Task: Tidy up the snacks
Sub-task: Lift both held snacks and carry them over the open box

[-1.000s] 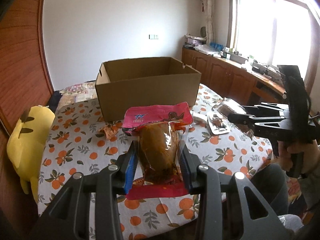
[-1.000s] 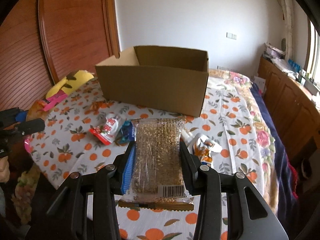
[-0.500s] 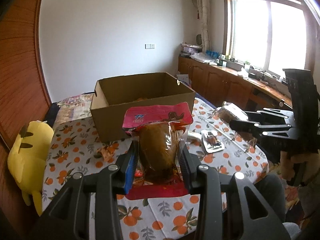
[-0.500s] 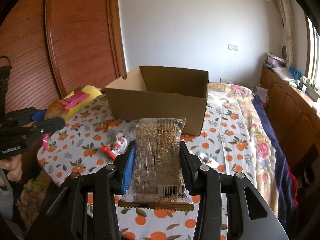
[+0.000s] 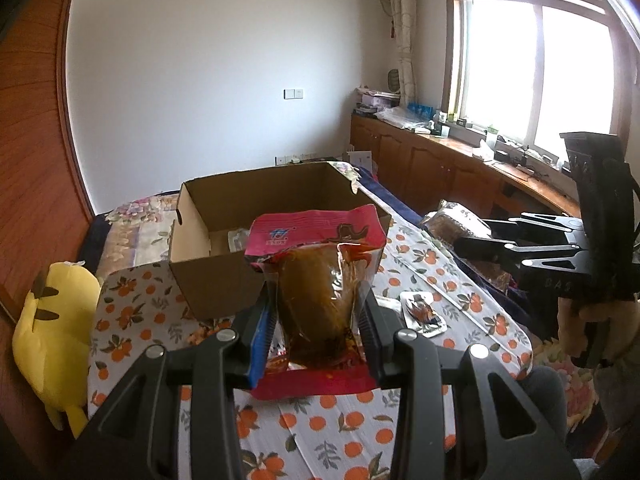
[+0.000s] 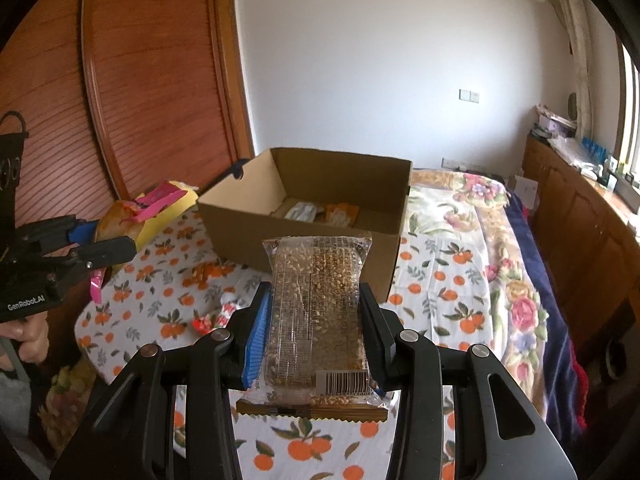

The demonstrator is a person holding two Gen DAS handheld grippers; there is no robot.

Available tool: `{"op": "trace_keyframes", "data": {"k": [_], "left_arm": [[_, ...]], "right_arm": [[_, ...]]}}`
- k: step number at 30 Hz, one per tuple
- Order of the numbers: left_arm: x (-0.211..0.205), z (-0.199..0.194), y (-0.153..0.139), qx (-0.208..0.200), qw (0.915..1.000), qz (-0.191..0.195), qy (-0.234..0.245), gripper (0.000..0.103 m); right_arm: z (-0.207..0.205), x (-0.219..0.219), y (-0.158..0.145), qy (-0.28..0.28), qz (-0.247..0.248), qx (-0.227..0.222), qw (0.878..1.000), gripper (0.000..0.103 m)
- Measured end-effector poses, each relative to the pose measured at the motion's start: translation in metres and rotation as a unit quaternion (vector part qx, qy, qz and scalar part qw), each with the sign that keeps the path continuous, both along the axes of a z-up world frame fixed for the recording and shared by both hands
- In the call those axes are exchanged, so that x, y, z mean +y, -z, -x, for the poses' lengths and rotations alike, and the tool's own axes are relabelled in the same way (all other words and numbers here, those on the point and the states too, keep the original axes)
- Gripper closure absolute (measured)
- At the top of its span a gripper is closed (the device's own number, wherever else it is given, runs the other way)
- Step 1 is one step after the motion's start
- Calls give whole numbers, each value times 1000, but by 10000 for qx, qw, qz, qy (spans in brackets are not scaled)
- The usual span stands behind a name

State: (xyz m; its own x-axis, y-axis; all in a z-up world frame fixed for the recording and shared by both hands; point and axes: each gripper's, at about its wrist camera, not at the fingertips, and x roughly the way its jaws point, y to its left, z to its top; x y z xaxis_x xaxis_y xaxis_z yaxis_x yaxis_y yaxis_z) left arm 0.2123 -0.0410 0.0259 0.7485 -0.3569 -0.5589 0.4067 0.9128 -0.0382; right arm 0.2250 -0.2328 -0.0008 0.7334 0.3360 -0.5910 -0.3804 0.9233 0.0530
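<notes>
My left gripper point(image 5: 316, 320) is shut on a pink-edged pouch of brown meat snack point(image 5: 316, 280), held up in front of the open cardboard box point(image 5: 216, 280). My right gripper point(image 6: 316, 316) is shut on a clear-wrapped sesame bar point(image 6: 316, 304), also raised before the same box point(image 6: 320, 252). A few packets point(image 6: 316, 212) lie on the box floor. In the left wrist view the right gripper point(image 5: 468, 246) appears at the right with the sesame bar point(image 5: 456, 224). In the right wrist view the left gripper point(image 6: 116, 240) shows at the left with the pink pouch point(image 6: 156, 200).
An orange-print cloth point(image 6: 436, 300) covers the bed. Loose snacks lie on it: a white packet point(image 5: 422, 312) and a red one point(image 6: 208, 320). A yellow plush toy point(image 5: 52, 340) lies at the left edge. Wooden cabinets point(image 5: 440, 168) run under the window.
Both grippers have risen with their snacks still held. The box now sits lower in both views and its inside shows.
</notes>
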Motion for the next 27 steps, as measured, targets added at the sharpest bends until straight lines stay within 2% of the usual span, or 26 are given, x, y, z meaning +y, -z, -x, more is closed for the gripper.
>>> {"op": "trace_keyframes", "data": {"k": [14, 21, 27], "left_arm": [[-2, -44, 0, -44, 9999, 71, 70, 66], [0, -85, -5, -56, 9999, 123, 89, 66], [0, -123, -6, -154, 9999, -23, 68, 65]], "right_arm": [[-33, 6, -6, -51, 66, -77, 9999, 62], [-67, 14, -12, -100, 125, -109, 9998, 62], [-101, 23, -17, -202, 283, -239, 9991, 62]]}}
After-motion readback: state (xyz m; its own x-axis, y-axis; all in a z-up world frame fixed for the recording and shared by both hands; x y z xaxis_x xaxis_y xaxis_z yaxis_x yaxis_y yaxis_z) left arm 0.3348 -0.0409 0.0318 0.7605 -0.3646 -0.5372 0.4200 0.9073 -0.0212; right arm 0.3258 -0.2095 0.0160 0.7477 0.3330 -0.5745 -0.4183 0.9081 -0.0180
